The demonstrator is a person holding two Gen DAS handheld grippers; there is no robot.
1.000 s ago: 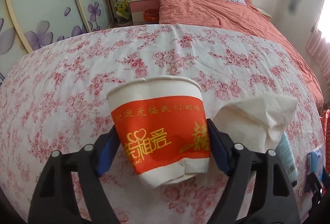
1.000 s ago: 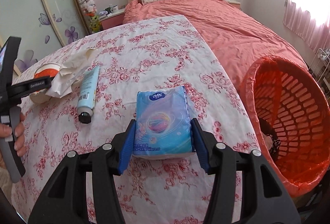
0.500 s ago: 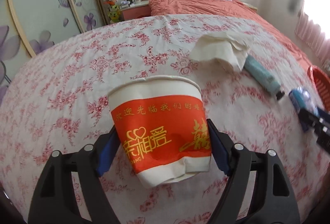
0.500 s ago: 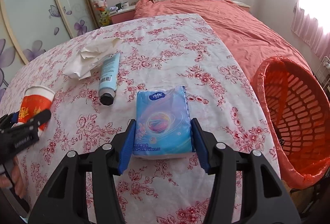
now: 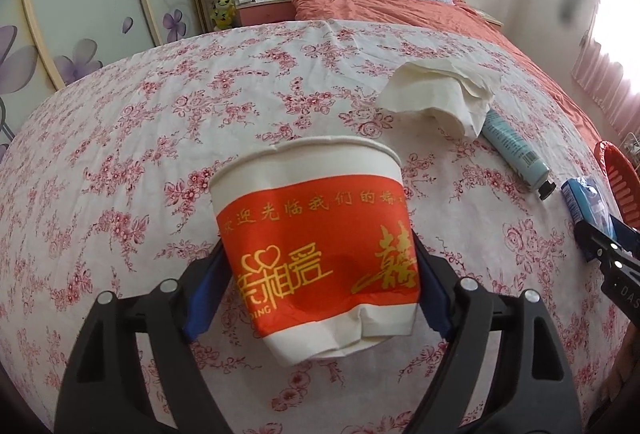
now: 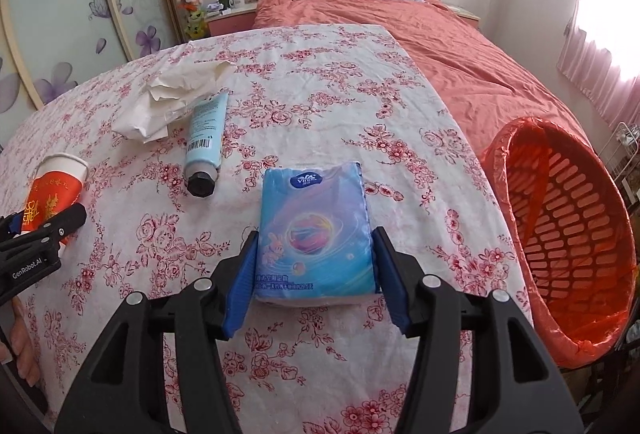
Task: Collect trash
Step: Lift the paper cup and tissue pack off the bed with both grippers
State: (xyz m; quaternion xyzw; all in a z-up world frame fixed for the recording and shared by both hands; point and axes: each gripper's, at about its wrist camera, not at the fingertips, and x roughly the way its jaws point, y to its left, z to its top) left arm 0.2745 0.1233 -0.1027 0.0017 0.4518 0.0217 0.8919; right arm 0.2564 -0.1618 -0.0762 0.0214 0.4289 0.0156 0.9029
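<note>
While the paper cup [image 5: 316, 246] fills the lower middle of the left wrist view, white with a red band of gold lettering and a dented, creased base, the left gripper [image 5: 318, 284] has its blue jaws at either side of it; the jaws have just been opening, and the cup stands between them, the right one touching and the left one with a thin gap at most. In the right wrist view the right gripper [image 6: 316, 274] clamps a blue tissue pack [image 6: 314, 230] about half open, low in the middle. A second ago the crumpled napkin [image 5: 440, 96] sat just beside the cup; now it lies in the upper right, well apart, against the pale blue tube [image 5: 514, 150]. The orange basket [image 6: 568, 234] stands at the right edge, past the flowered counter [image 6: 320, 74].
</note>
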